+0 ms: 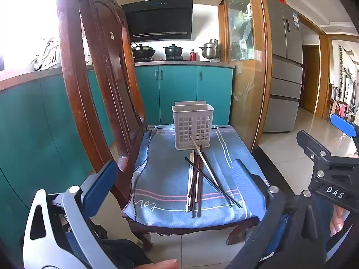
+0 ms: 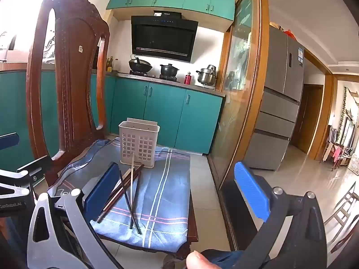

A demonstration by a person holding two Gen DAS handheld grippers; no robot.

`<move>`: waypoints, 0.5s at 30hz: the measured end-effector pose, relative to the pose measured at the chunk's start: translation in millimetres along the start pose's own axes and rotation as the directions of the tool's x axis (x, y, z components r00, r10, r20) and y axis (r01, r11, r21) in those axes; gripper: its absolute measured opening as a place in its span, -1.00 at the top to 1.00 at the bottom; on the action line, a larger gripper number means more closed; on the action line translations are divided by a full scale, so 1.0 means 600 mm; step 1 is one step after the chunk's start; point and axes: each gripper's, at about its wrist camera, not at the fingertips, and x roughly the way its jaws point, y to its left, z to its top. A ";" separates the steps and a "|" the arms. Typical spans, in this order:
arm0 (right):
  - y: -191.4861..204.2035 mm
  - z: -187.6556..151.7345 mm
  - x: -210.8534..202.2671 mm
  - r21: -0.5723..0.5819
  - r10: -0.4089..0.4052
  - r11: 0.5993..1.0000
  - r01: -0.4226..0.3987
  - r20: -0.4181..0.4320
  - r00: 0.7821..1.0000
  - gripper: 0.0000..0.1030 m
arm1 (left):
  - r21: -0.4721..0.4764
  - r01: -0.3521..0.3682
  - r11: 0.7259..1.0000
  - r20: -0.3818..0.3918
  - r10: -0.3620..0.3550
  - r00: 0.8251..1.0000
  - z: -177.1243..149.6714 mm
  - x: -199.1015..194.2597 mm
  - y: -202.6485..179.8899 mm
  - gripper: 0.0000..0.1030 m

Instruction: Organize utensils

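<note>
Carved dark wooden chair (image 1: 94, 85) stands at left, its seat covered by a blue striped cloth (image 1: 166, 179). Left tool (image 1: 172, 179) hovers spread, holding nothing. Mixed pile of dark and pale chopsticks (image 1: 199, 179) lies on the cloth, just before the upright pale perforated plastic holder (image 1: 193, 125). Right tool (image 2: 177, 192) hovers spread, empty.

Left wrist view: looks forward and slightly down between its own fingers, squarely at the front edge of the chair (image 1: 107, 103) seat, near it. Faces the stove wall beyond the chair. Right wrist view: same heading, set further right of the chair (image 2: 67, 85), seat off-centre left. Both share the chair, its towel, basket, chopsticks, teal cabinets, hood, fridge.
</note>
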 end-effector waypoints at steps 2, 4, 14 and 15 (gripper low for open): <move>-0.001 0.000 0.000 0.003 0.001 1.000 -0.001 0.001 1.000 -0.95 | -0.002 0.001 1.000 0.002 -0.001 1.000 0.000 0.000 0.000 -0.94; -0.002 0.000 0.000 0.004 0.001 1.000 -0.001 0.000 1.000 -0.95 | 0.000 0.000 1.000 0.002 0.000 1.000 0.000 -0.001 0.000 -0.94; -0.002 -0.006 0.002 0.013 0.010 1.000 -0.009 -0.005 1.000 -0.95 | 0.001 0.001 1.000 -0.006 -0.001 1.000 0.002 -0.007 -0.003 -0.94; -0.001 -0.006 0.005 0.014 0.011 1.000 -0.011 -0.009 1.000 -0.95 | 0.003 0.000 1.000 -0.006 0.000 1.000 0.001 -0.007 -0.004 -0.94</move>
